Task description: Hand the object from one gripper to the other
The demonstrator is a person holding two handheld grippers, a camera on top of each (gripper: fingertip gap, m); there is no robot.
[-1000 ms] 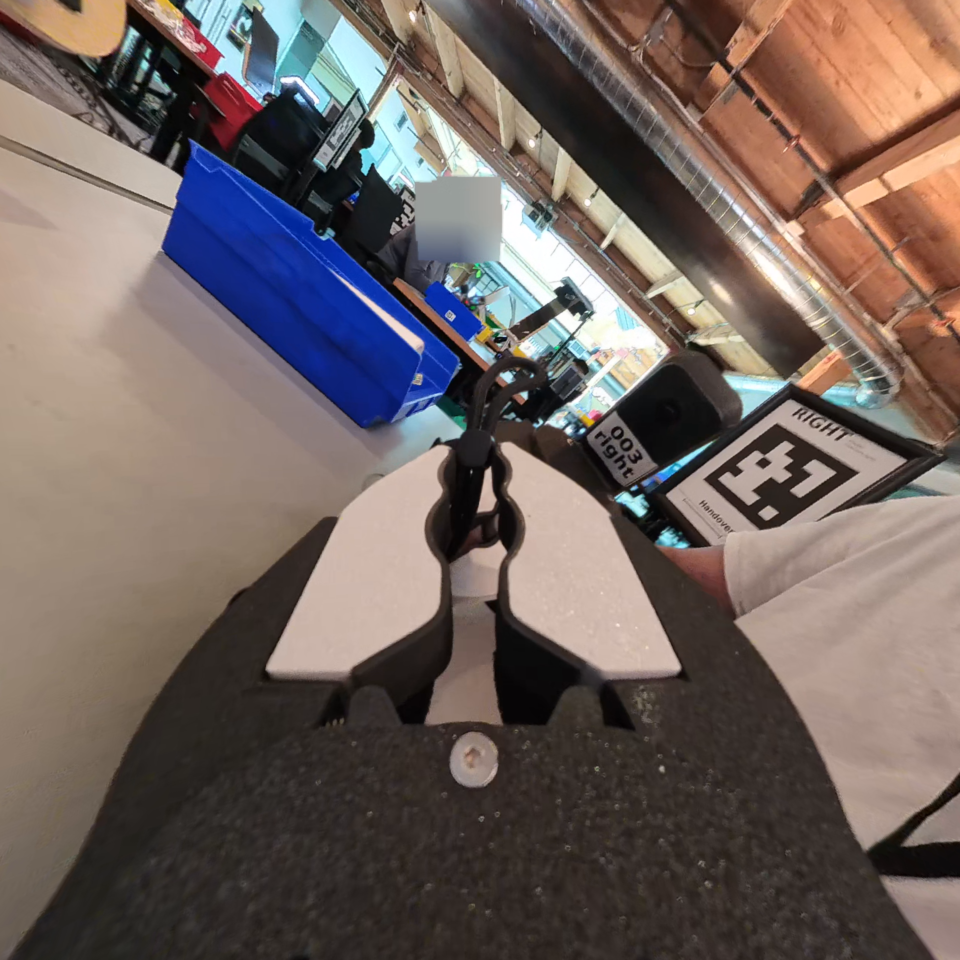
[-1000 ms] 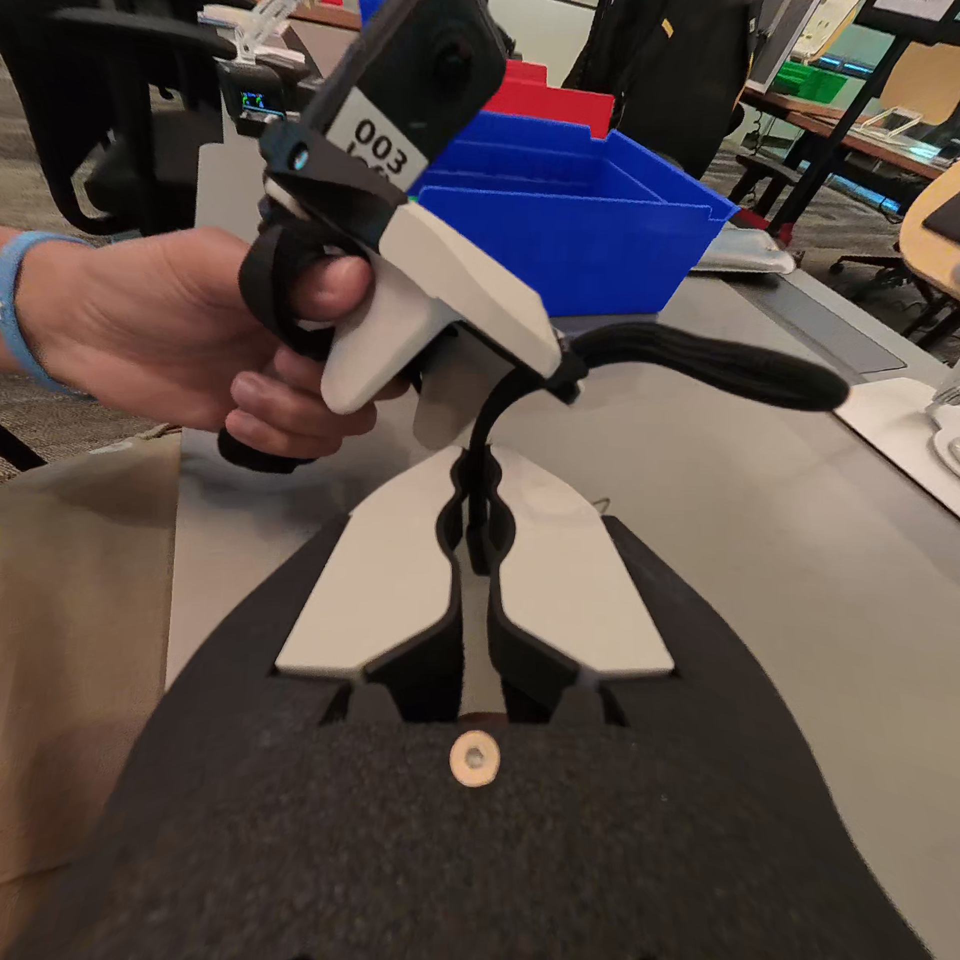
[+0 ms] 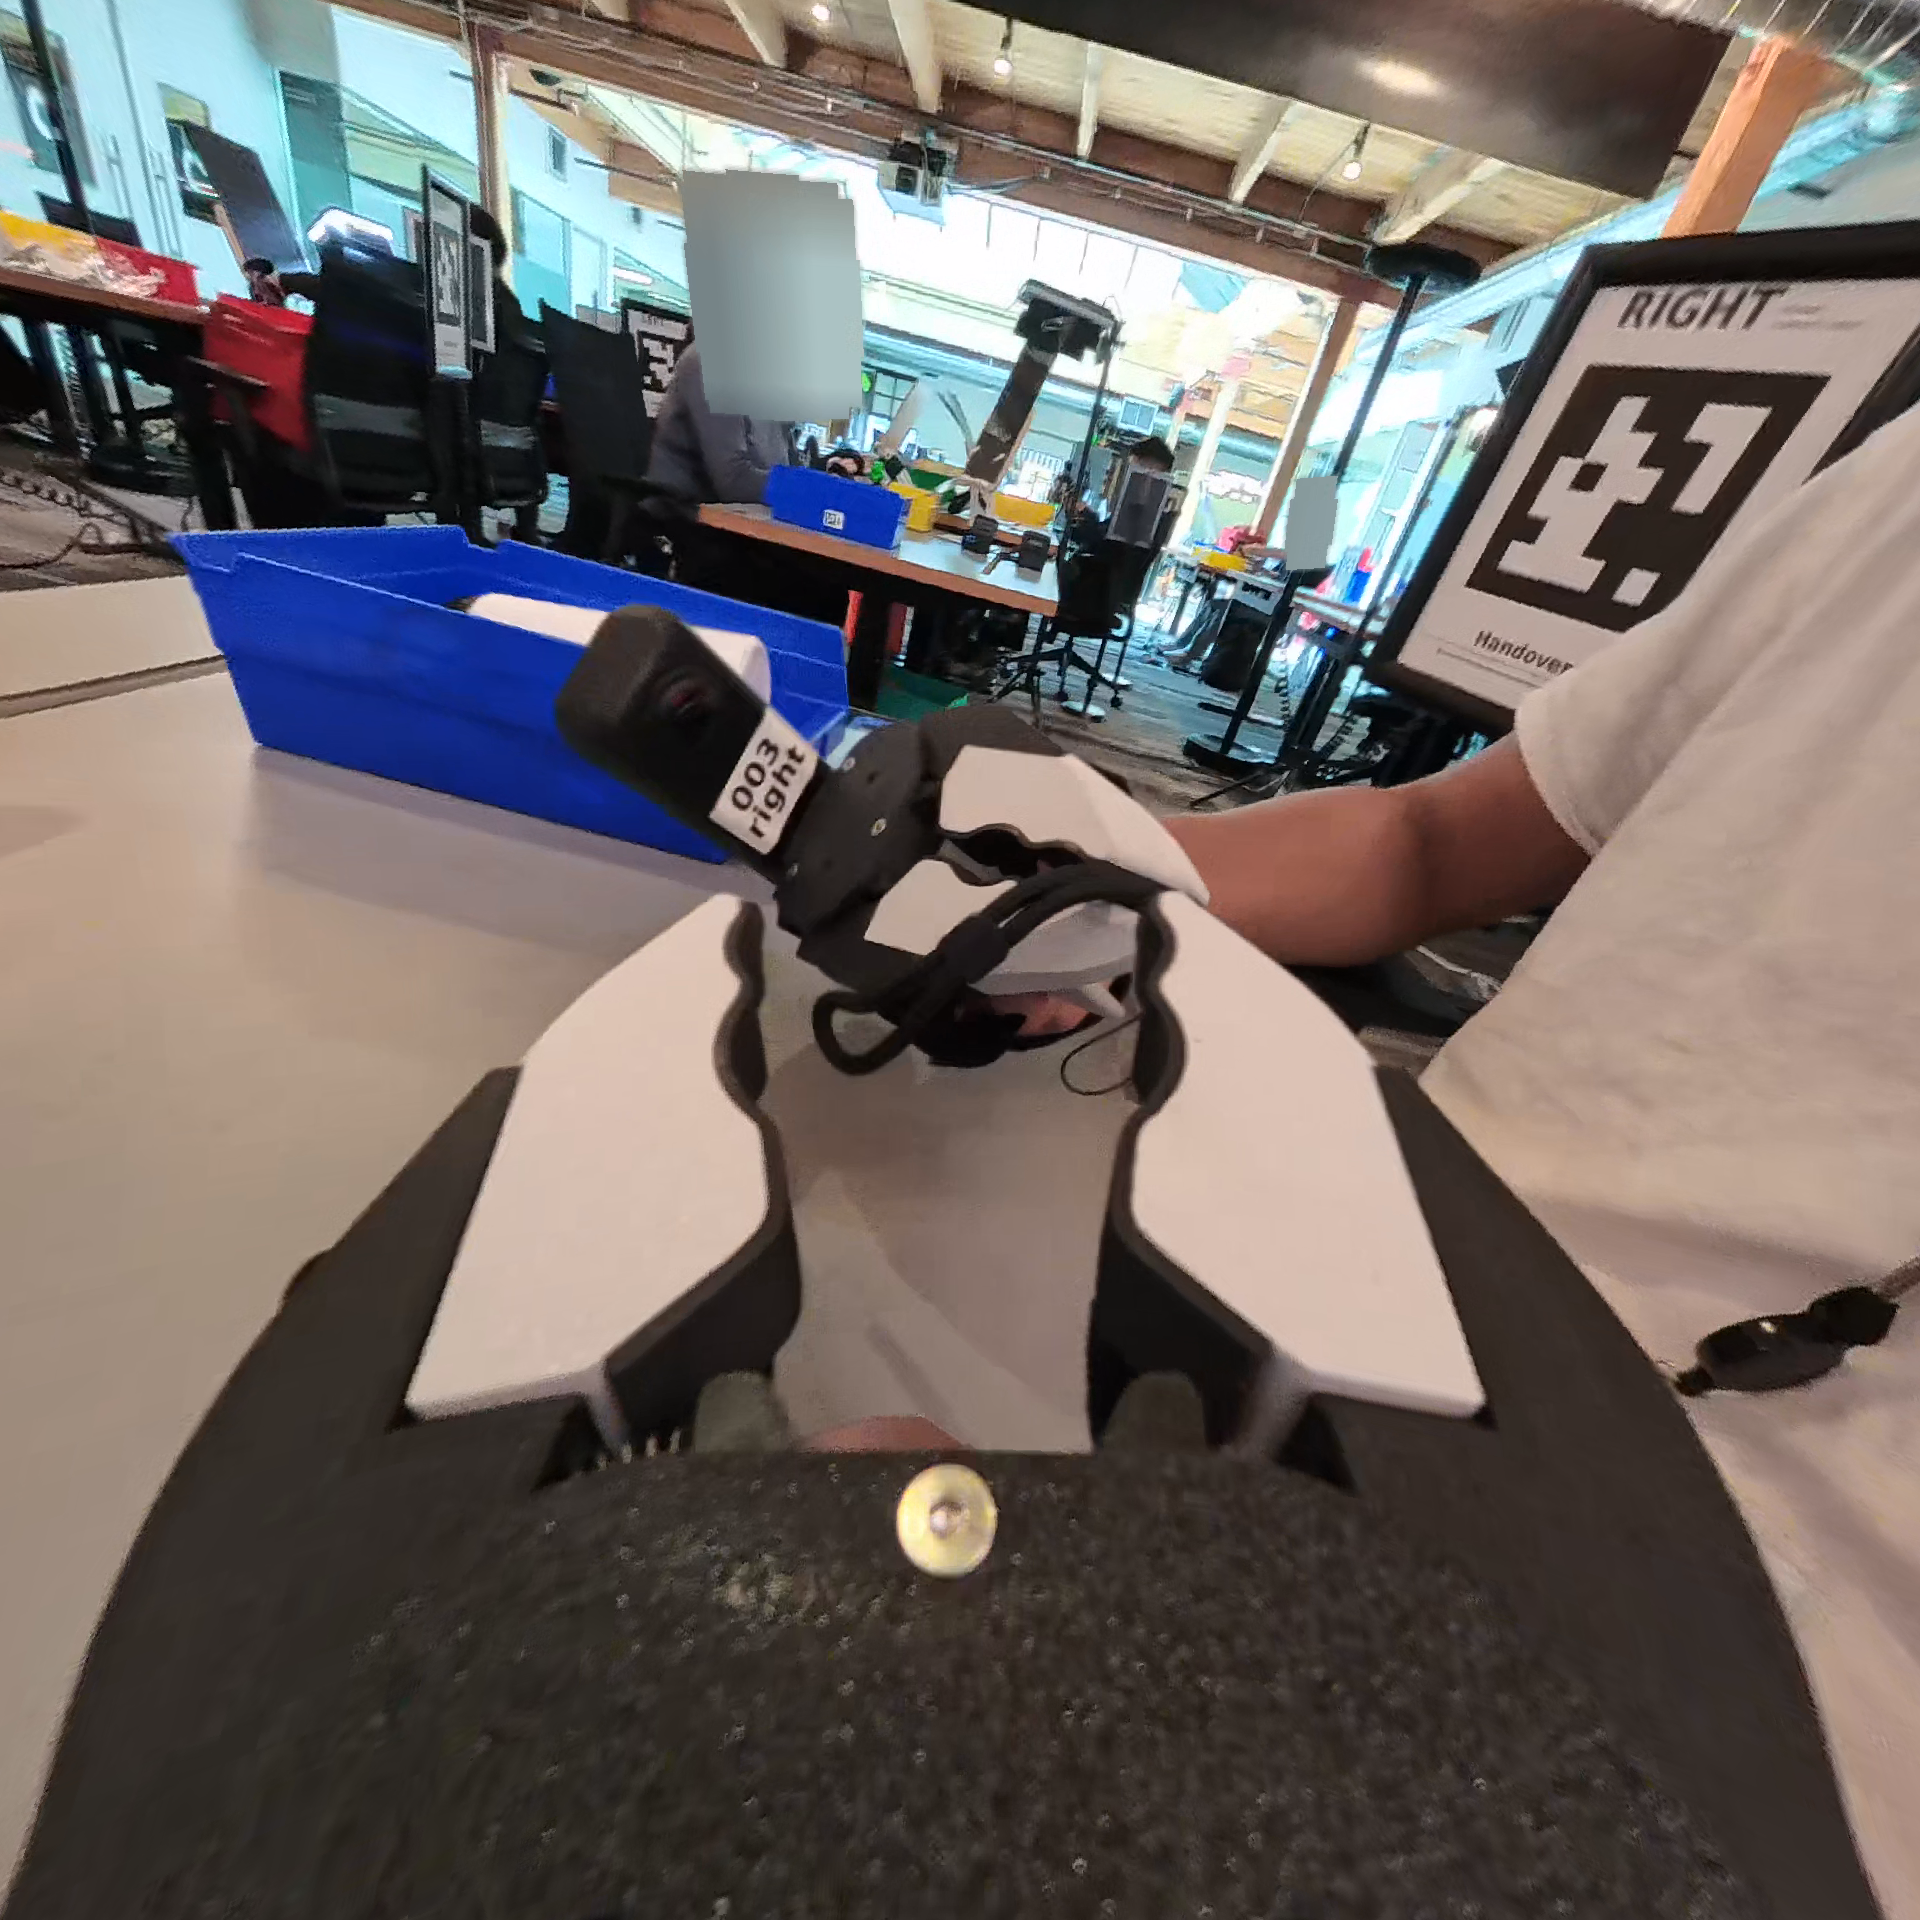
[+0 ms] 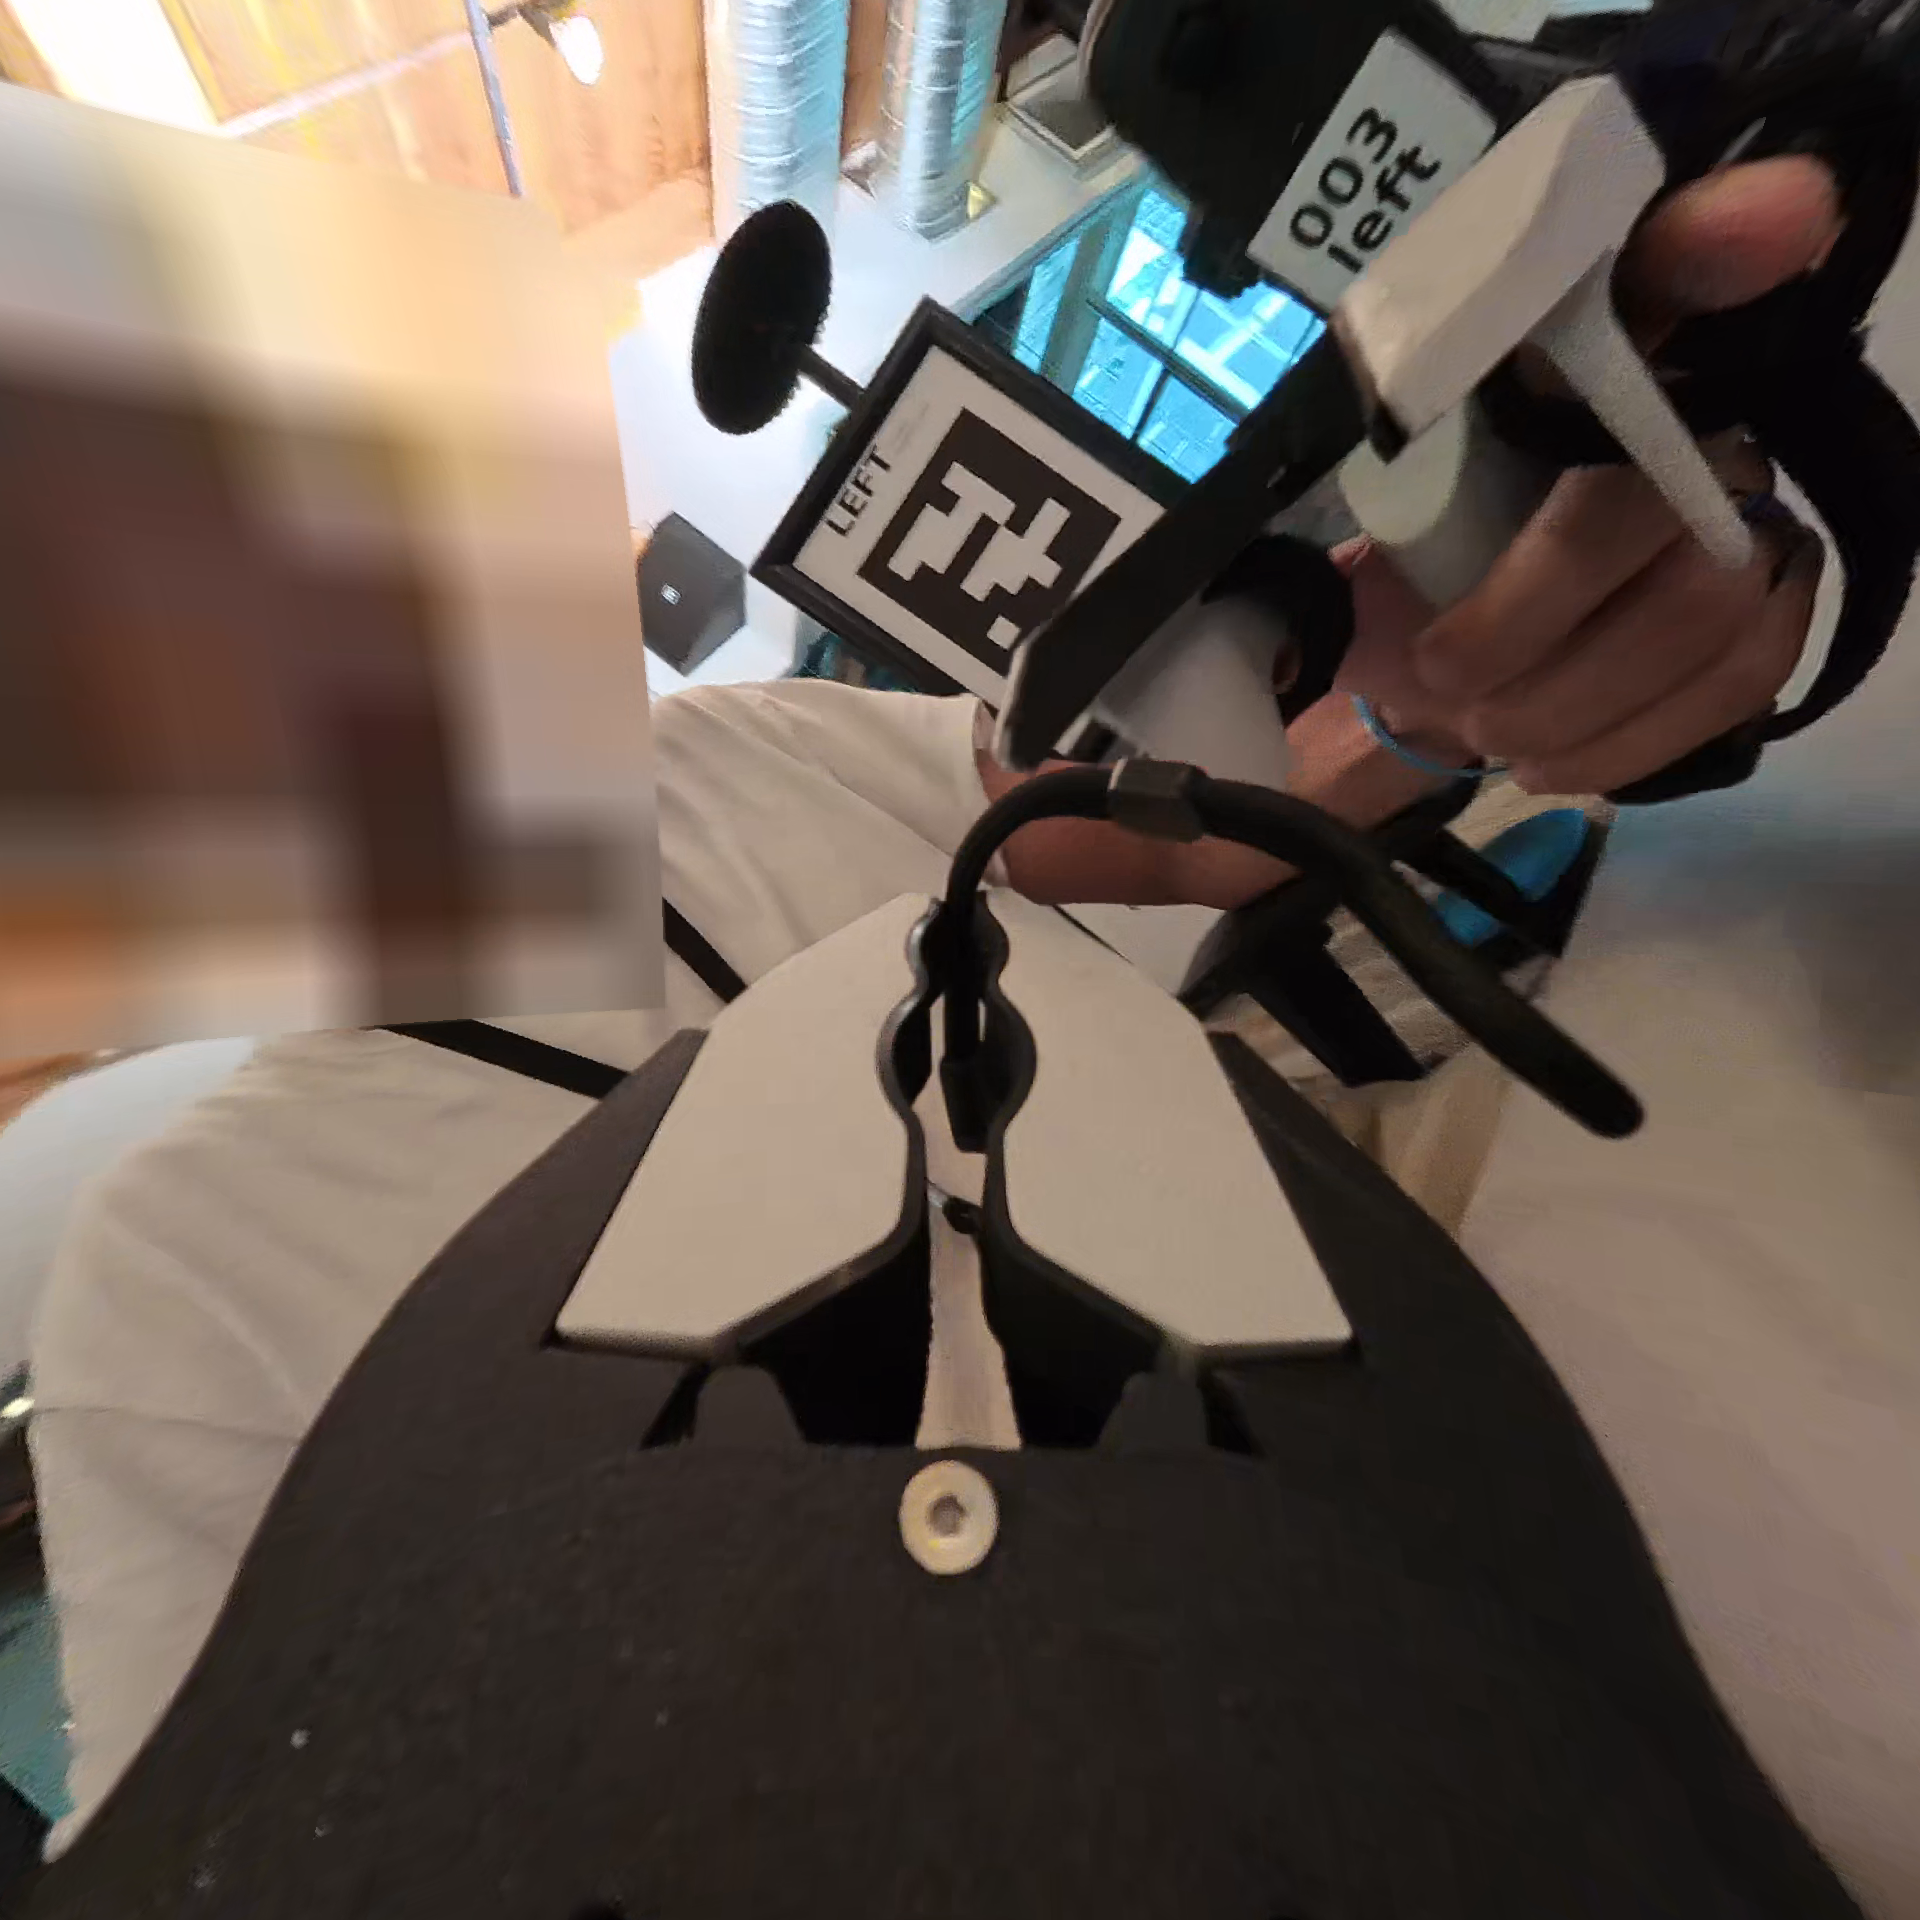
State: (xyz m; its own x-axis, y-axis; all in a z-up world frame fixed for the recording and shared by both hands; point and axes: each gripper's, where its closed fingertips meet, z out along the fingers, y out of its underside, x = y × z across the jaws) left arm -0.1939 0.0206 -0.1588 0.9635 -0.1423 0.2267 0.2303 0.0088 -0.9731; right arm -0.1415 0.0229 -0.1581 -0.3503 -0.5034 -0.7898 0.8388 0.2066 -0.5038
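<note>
Since 1 s ago the left gripper (image 3: 951, 997) has let go: then both grippers pinched the black cord, now its fingers are spread wide w/ nothing between them, only the grey table (image 3: 260, 1018) showing through the gap. The black cord (image 4: 1226, 831) is w/ the right gripper (image 4: 961, 997) alone, whose jaws are clenched on one end of it; from the tips it arcs up, passes a small dark collar, then droops off to the right w/ its free end in the air. Right wrist cam has also swung: a sec ago it faced the table and bin, now it tilts up toward ceiling ducts and the person's white shirt (image 4: 831, 790). In that view the left gripper sits upper right, held in a hand (image 4: 1621, 623) wrapped round its grip, thumb on top, blue band at the wrist. From the left wrist view the right gripper lies just ahead of the open fingers, low over the table, turned on its side, cord hanging in a loop under it; the bare forearm (image 3: 1382, 862) reaches in from the right out of a white sleeve. Blue bin (image 3: 436, 665) stands behind it on the table, framed marker board (image 3: 1642, 478) at right.
</note>
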